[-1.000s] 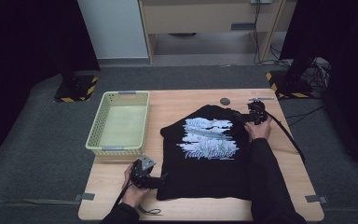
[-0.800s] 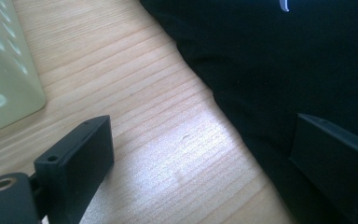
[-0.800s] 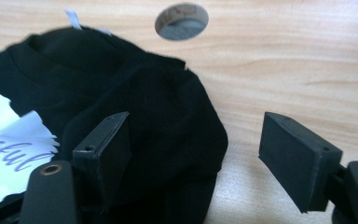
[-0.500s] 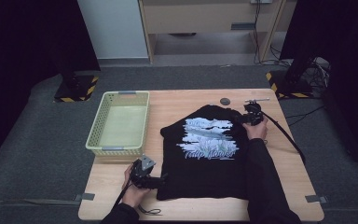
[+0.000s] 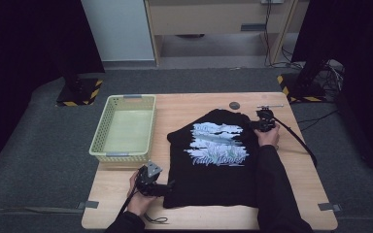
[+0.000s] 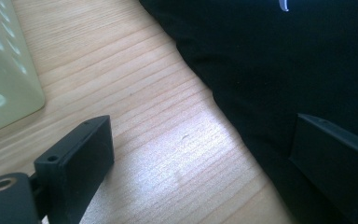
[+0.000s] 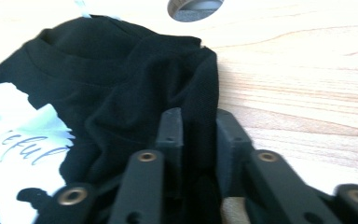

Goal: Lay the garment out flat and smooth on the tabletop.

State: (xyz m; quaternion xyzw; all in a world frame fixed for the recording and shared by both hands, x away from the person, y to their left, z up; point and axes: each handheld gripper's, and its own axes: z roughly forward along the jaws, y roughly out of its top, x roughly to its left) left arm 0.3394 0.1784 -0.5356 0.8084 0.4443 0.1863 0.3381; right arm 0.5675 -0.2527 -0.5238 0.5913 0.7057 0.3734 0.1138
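The black T-shirt [image 5: 213, 165] lies flat, print up, in the lower middle of the high view on the wooden desk [image 5: 189, 109]. Its white and pale-blue brushstroke graphic carries cursive writing too small to read; the right gripper view shows "eful". The right gripper [image 7: 198, 135] has just been closing, its fingers clamped on a bunched fold at the shirt's upper right corner. The left gripper [image 6: 205, 163] has fingers apart, straddling the shirt's lower left edge. A pale-green basket [image 5: 124, 128] stands left of it.

Black long sleeves; black gripper [image 7: 198, 135] (brass-ringed screw holes), trailing black cable
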